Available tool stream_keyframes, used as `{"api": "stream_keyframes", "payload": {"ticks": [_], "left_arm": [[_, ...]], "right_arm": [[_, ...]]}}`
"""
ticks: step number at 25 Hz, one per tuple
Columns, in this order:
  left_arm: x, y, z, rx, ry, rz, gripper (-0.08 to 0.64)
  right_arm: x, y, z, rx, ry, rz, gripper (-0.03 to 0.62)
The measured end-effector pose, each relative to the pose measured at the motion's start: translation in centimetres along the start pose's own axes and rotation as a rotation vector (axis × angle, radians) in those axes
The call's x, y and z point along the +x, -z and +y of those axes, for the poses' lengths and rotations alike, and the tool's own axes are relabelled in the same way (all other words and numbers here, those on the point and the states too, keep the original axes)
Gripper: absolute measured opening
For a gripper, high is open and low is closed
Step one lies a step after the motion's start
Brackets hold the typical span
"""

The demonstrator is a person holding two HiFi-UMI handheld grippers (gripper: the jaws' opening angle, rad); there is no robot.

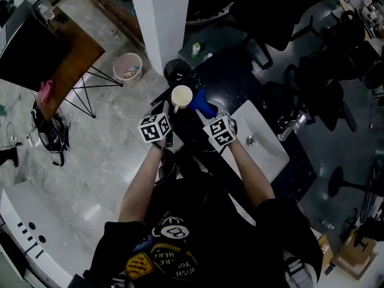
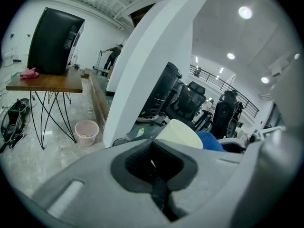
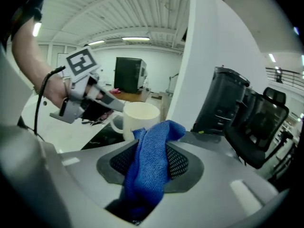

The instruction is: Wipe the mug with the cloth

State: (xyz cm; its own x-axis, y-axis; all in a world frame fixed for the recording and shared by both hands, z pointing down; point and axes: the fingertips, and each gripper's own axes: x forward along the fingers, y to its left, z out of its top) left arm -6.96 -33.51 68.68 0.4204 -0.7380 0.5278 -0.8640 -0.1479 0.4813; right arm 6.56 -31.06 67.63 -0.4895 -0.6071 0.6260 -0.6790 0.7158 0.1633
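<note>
Your right tool was clamped on the blue cloth, whose free end reached the near wall of the upright mug just ahead and slightly left, held aloft by your left tool, shut near its handle.

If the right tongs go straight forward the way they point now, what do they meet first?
Most likely the mug, held up by the left tongs just ahead. The blue cloth clamped in the right tongs would touch its side first; exact depth is hard to judge.
</note>
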Motion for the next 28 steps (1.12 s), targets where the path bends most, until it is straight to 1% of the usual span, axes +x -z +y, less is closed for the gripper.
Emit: {"api": "stream_keyframes", "payload": {"ticks": [3,5,7,9,10,12,14,17,18,20,21,22,24,26,28], "left_arm": [[-1.6,-0.4,0.3,0.013,-0.016,-0.026,0.003],[-2.6,-0.3,0.5,0.036,-0.027,-0.036,0.003],[-3.6,0.3,0.9,0.069,-0.046,-0.030,0.003],[-4.6,0.7,1.5,0.078,-0.066,-0.030,0.003],[-5.1,0.8,1.7,0.074,-0.075,-0.035,0.003],[-6.1,0.9,1.7,0.067,-0.086,-0.050,0.003],[-7.1,1.0,1.3,0.064,-0.091,-0.068,0.003],[-8.9,1.2,-0.1,0.073,-0.075,-0.107,0.003],[-9.5,1.4,-0.8,0.090,-0.064,-0.117,0.003],[-10.9,2.2,-2.4,0.154,-0.041,-0.120,0.003],[-11.5,2.6,-3.4,0.194,-0.028,-0.121,0.003],[-12.3,2.9,-4.4,0.229,-0.014,-0.127,0.003],[-14.3,3.4,-6.7,0.270,0.020,-0.156,0.003],[-16.7,4.1,-8.9,0.292,0.060,-0.183,0.003],[-18.9,4.9,-11.1,0.322,0.106,-0.202,0.003]], "right_arm": [[1.0,1.0,-3.8,0.189,0.106,-0.055,0.149],[2.3,1.8,-5.0,0.290,0.138,-0.065,0.154],[3.6,3.5,-4.4,0.334,0.137,-0.015,0.179],[4.2,4.2,-3.8,0.334,0.134,0.009,0.223],[4.1,3.8,-3.7,0.335,0.135,-0.008,0.248],[2.9,2.7,-3.9,0.367,0.139,-0.082,0.307],[0.6,1.6,-4.5,0.421,0.153,-0.173,0.338],[-3.7,0.8,-4.8,0.513,0.163,-0.283,0.339],[-5.3,0.8,-4.4,0.539,0.157,-0.307,0.316],[-8.5,1.0,-3.3,0.565,0.149,-0.336,0.139],[-10.0,1.1,-2.5,0.560,0.156,-0.345,0.057],[-11.5,1.1,-1.8,0.548,0.171,-0.349,0.002],[-14.2,1.0,0.1,0.534,0.191,-0.354,0.002],[-16.9,0.7,2.8,0.535,0.179,-0.375,0.002],[-19.2,0.4,5.4,0.507,0.169,-0.392,0.002]]}}
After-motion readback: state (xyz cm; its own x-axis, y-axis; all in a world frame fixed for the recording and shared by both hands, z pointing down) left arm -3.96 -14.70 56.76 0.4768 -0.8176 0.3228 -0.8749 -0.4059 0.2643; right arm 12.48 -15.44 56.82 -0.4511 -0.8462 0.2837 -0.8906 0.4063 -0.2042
